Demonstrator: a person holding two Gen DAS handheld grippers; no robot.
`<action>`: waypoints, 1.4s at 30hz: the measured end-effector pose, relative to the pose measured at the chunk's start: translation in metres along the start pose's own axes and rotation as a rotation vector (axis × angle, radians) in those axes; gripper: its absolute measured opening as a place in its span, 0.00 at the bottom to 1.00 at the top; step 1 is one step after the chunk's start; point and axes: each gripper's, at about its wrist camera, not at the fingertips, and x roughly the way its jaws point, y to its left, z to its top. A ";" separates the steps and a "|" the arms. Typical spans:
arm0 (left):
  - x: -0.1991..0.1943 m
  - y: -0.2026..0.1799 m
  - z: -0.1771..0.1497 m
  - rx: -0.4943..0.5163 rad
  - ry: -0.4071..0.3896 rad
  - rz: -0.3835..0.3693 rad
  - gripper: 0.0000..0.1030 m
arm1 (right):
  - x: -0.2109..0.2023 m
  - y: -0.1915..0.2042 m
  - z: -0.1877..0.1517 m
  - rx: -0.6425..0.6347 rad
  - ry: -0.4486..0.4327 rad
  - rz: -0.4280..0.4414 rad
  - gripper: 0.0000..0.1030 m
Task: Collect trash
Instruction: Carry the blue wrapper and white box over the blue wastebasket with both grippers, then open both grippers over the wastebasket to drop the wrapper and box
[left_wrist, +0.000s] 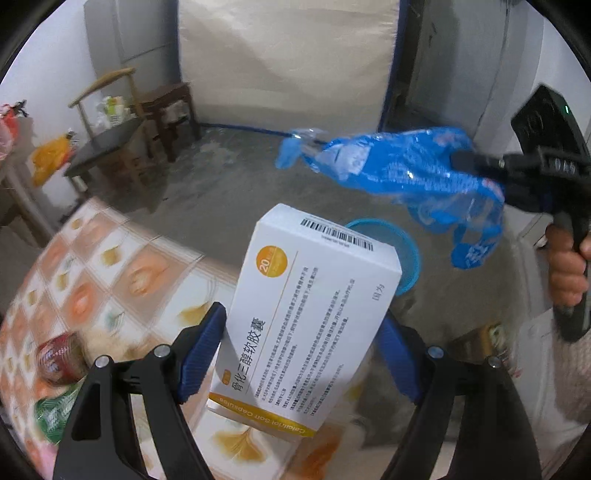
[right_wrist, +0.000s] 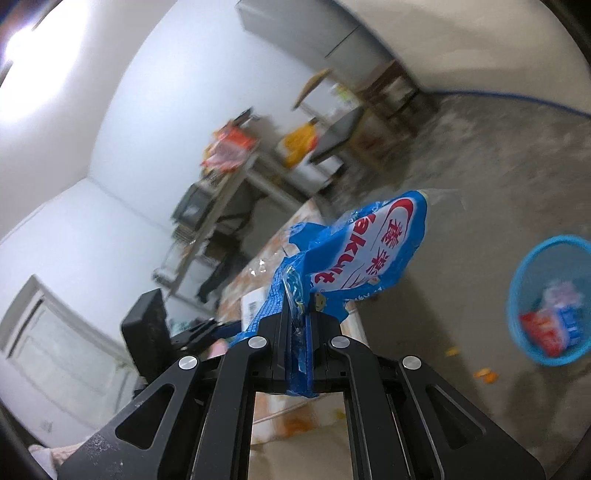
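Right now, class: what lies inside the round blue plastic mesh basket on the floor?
In the right wrist view the blue basket holds a red packet and a blue-and-white packet. Anything beneath them is covered. In the left wrist view the white medicine box hides most of it.

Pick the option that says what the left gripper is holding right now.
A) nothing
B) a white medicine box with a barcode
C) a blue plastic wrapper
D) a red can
B: in the left wrist view the white medicine box sits clamped between the blue fingers of the left gripper, while the blue plastic wrapper hangs from the right gripper.
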 end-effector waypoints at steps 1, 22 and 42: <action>0.010 -0.006 0.009 -0.011 0.005 -0.025 0.76 | -0.011 -0.011 0.004 0.007 -0.021 -0.042 0.04; 0.308 -0.100 0.085 -0.335 0.447 -0.224 0.76 | 0.001 -0.238 -0.030 0.333 0.068 -0.553 0.04; 0.296 -0.069 0.101 -0.564 0.263 -0.231 0.92 | 0.021 -0.282 -0.028 0.312 0.053 -0.682 0.53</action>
